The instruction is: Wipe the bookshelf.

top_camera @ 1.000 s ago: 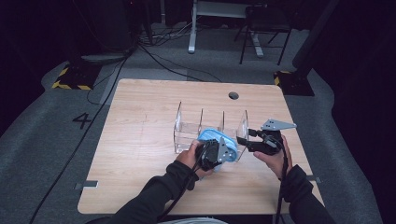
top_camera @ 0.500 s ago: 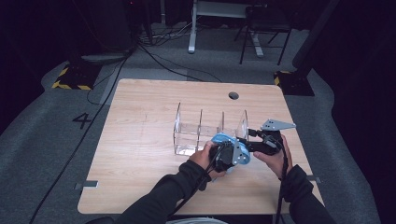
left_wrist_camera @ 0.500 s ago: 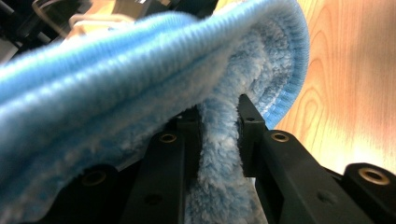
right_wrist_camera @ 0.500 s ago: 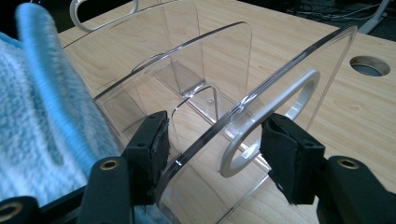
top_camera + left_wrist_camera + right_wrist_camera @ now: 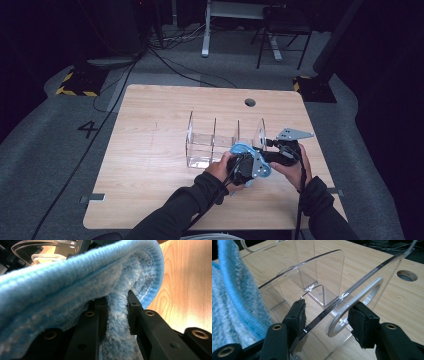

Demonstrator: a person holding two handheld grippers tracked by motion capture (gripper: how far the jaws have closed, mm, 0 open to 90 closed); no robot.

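Two black jaws of the left gripper [image 5: 117, 312] are seen pinched tight on a fold of a fluffy light-blue microfibre cloth [image 5: 75, 285], which is draped over and ahead of them. In the right gripper view, the jaws of the right gripper [image 5: 327, 315] are set either side of the end wall of a clear acrylic divided organiser [image 5: 319, 282], near its round finger hole; they have just been closing, the wall is between them, and a gap is still seen between each pad and the wall.

One cloth, one organiser and two grippers are counted on one light wooden table [image 5: 150, 150]. Three open compartments are made out in the organiser [image 5: 222, 142] from the high view.

From the high view, the cloth [image 5: 245, 150] is seen bunched at the near right corner of the organiser, between both hands. The pinch on the fold is made plain in the left gripper view, and the gaps beside the wall in the right gripper view.
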